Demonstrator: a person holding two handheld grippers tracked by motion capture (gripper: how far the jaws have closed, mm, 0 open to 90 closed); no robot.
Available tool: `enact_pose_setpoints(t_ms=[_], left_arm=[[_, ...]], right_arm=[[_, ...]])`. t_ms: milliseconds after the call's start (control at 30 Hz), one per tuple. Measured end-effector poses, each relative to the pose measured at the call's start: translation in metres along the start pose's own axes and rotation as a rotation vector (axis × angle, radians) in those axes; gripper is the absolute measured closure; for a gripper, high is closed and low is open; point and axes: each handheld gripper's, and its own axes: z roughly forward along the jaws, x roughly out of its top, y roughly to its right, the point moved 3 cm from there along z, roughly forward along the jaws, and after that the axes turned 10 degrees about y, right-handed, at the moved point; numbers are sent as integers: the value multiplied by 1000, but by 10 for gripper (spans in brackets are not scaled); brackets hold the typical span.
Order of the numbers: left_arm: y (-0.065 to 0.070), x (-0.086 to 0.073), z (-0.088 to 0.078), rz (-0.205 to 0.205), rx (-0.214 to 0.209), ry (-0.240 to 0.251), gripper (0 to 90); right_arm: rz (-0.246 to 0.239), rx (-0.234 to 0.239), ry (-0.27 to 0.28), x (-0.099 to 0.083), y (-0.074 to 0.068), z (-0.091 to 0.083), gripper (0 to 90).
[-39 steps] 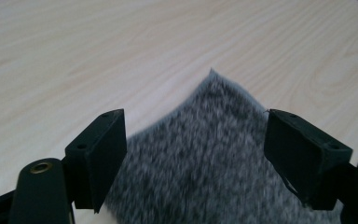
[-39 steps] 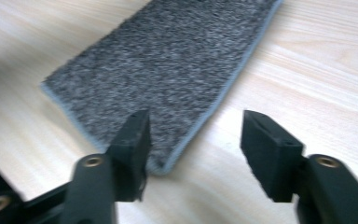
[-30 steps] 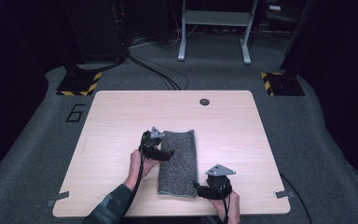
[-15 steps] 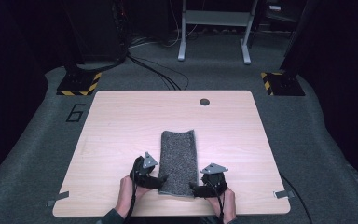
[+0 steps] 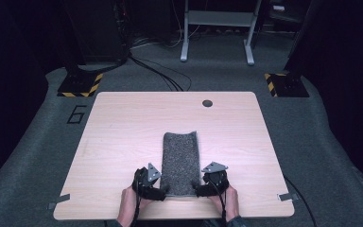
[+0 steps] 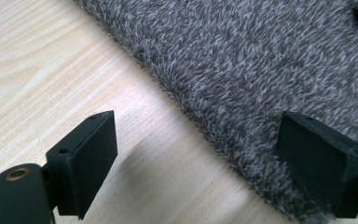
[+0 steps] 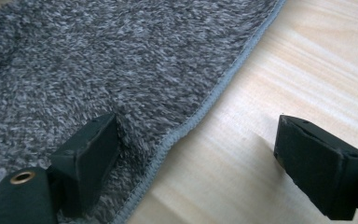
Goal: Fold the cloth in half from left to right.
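Note:
A grey fleecy towel (image 5: 181, 161) lies flat as a long folded strip on the wooden table (image 5: 123, 132), near its front edge. My left gripper (image 5: 163, 191) rests at the towel's near left corner and my right gripper (image 5: 199, 190) at its near right corner. In the left gripper view the left gripper (image 6: 205, 163) straddles the towel's (image 6: 261, 60) fuzzy edge. Its jaws stand wide and have just been opening. In the right gripper view the right gripper (image 7: 205, 158) straddles the towel's (image 7: 98, 56) stitched hem, also just opened. No pad presses on the cloth.
A round cable hole (image 5: 207, 103) sits near the table's far edge. Beyond the table are floor cables (image 5: 160, 75), a metal stand (image 5: 217, 28) and yellow-black striped bases (image 5: 80, 87). Bare wood lies left and right of the towel.
My left gripper has come back from the towel's far left corner to its near left corner. My right gripper has stayed at the near right corner. The towel now lies flat.

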Motion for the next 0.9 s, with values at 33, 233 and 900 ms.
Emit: enact_pose_setpoints(t_ms=[33, 233, 900], left_arm=[[-1, 0, 1, -2, 4, 3, 116], [-7, 2, 8, -53, -4, 10, 108], [-41, 18, -3, -130, -11, 44, 117]], right_arm=[[2, -5, -3, 1, 1, 1, 138], [-14, 5, -8, 8, 10, 10, 133], [-2, 48, 7, 21, 21, -1, 157]])
